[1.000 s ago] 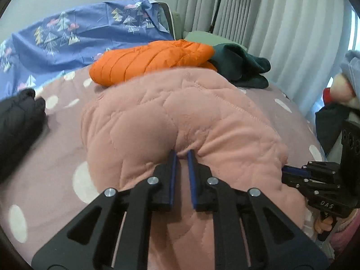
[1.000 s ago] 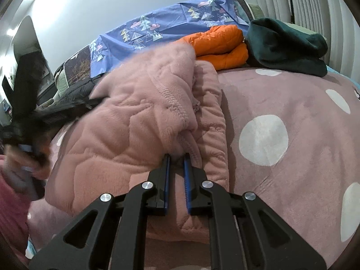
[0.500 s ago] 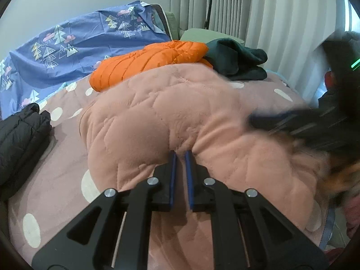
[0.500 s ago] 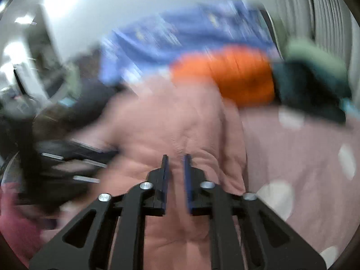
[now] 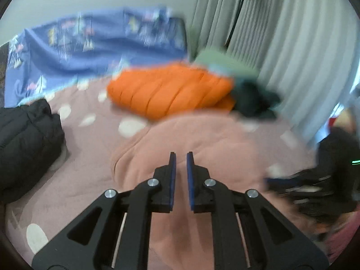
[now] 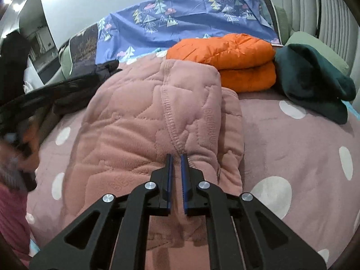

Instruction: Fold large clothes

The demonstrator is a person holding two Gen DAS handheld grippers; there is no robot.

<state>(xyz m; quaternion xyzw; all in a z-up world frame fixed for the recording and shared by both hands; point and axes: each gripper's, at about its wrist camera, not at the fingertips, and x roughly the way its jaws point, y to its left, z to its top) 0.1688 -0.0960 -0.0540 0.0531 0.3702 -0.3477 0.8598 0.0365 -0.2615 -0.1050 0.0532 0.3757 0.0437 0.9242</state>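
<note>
- Pink quilted garment (image 6: 144,121): the landmark. It lies folded into a thick bundle on the dotted pink bedspread (image 6: 292,148), with a stitched seam running down its top layer. It looks set down so the fold holds under its own weight.
- Right gripper (image 6: 176,157): it hangs just above the near edge of the garment, its jaws narrowed to a slit with no cloth between them. It appears to have let go.
- Left gripper (image 5: 180,155): it sits over the garment's near side, jaws likewise drawn nearly together and empty; this view is blurred.
- Orange puffer jacket (image 6: 227,60): folded double, just beyond the garment's far edge; apparently a finished piece.
- Dark green garment (image 6: 315,83): beyond the garment and to its right, beside the orange jacket.
- Black jacket (image 5: 24,148): left of the garment, unfolded, probably waiting its turn.
</note>
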